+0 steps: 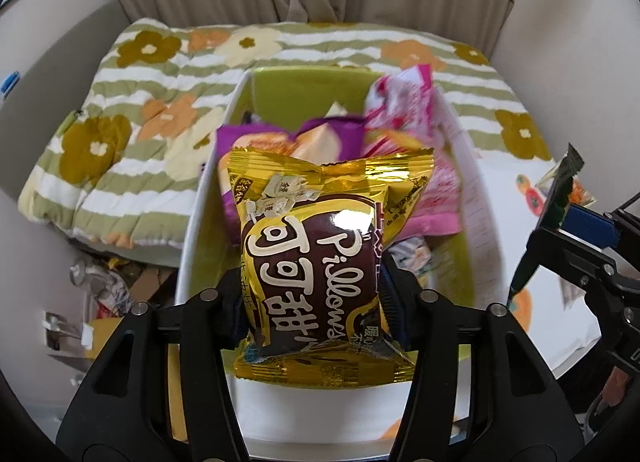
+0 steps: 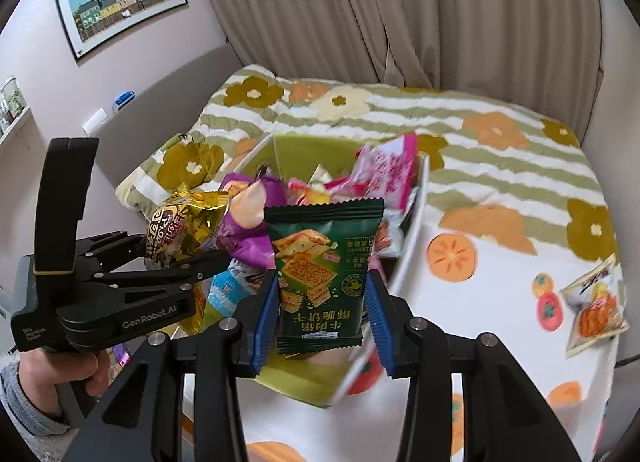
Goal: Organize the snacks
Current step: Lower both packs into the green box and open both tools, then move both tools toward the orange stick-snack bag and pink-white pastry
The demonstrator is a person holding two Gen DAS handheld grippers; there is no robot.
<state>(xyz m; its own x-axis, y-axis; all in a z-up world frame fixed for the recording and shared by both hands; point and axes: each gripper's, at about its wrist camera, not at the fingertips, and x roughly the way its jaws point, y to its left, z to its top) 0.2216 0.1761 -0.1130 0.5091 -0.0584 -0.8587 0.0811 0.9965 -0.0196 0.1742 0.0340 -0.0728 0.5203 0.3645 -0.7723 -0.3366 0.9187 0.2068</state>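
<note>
My left gripper [image 1: 316, 302] is shut on a gold and brown snack packet [image 1: 320, 254] and holds it over the near end of a white box with a green lining [image 1: 200, 229]. The box holds purple [image 1: 256, 133] and pink [image 1: 400, 101] snack packets. My right gripper [image 2: 322, 298] is shut on a dark green cracker packet [image 2: 324, 274] above the same box [image 2: 412, 238]. The left gripper [image 2: 160, 258] with its gold packet [image 2: 188, 221] shows at the left of the right wrist view. The right gripper [image 1: 560, 229] shows at the right edge of the left wrist view.
The box stands on a bed with a white fruit-print sheet [image 2: 500, 302] and a green striped flower quilt [image 2: 480, 125]. A loose snack packet [image 2: 596, 306] lies on the sheet at the right. Clutter [image 1: 104, 294] lies on the floor left of the bed. Curtains hang behind.
</note>
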